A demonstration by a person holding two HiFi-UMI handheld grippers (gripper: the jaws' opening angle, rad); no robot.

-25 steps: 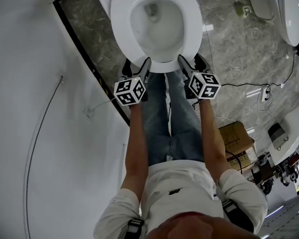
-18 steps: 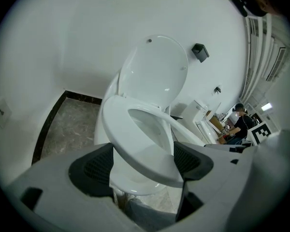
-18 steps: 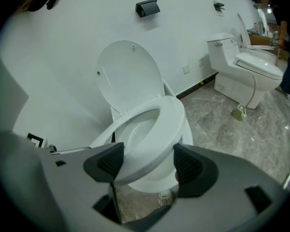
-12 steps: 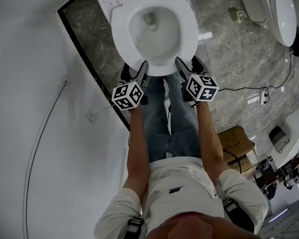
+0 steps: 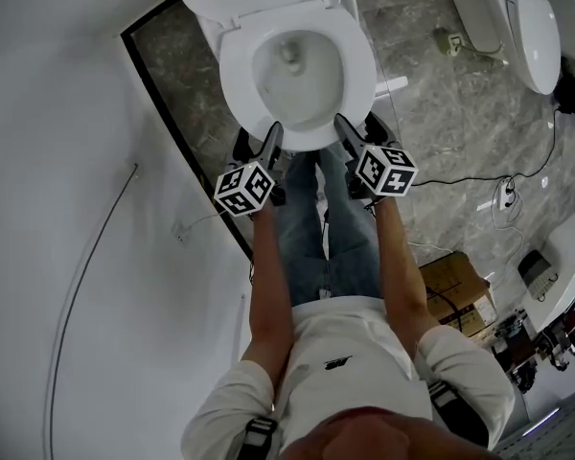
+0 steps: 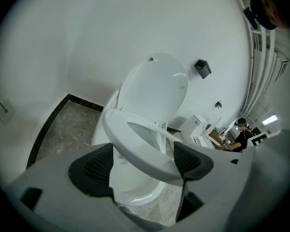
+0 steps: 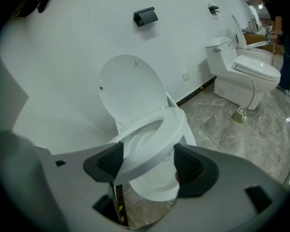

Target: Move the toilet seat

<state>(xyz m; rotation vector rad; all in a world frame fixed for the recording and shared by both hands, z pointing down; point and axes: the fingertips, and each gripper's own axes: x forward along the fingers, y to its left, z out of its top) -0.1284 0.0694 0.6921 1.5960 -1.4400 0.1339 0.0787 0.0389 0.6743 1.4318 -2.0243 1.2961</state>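
the person stands facing the toilet, both arms stretched down to its front edge. the left tongs (image 5: 273, 134) and the right tongs (image 5: 342, 123) sit side by side at the front of the toilet seat (image 5: 232, 75), left one at the front left, right one at the front right. in the left gripper view the seat's rim (image 6: 135, 146) runs across the gap and the pads (image 6: 97, 166) grip it from either side; the right gripper view shows the same, rim (image 7: 150, 149) caught between the pads (image 7: 187, 166). the seat is tilted, its front raised clear of the bowl (image 7: 152, 187), though the gap looks small and is hard to judge from above. the lid (image 7: 130, 88) stands upright against the white wall. a second toilet (image 7: 246, 66) stands well apart to the right on the marble floor (image 5: 441, 94).
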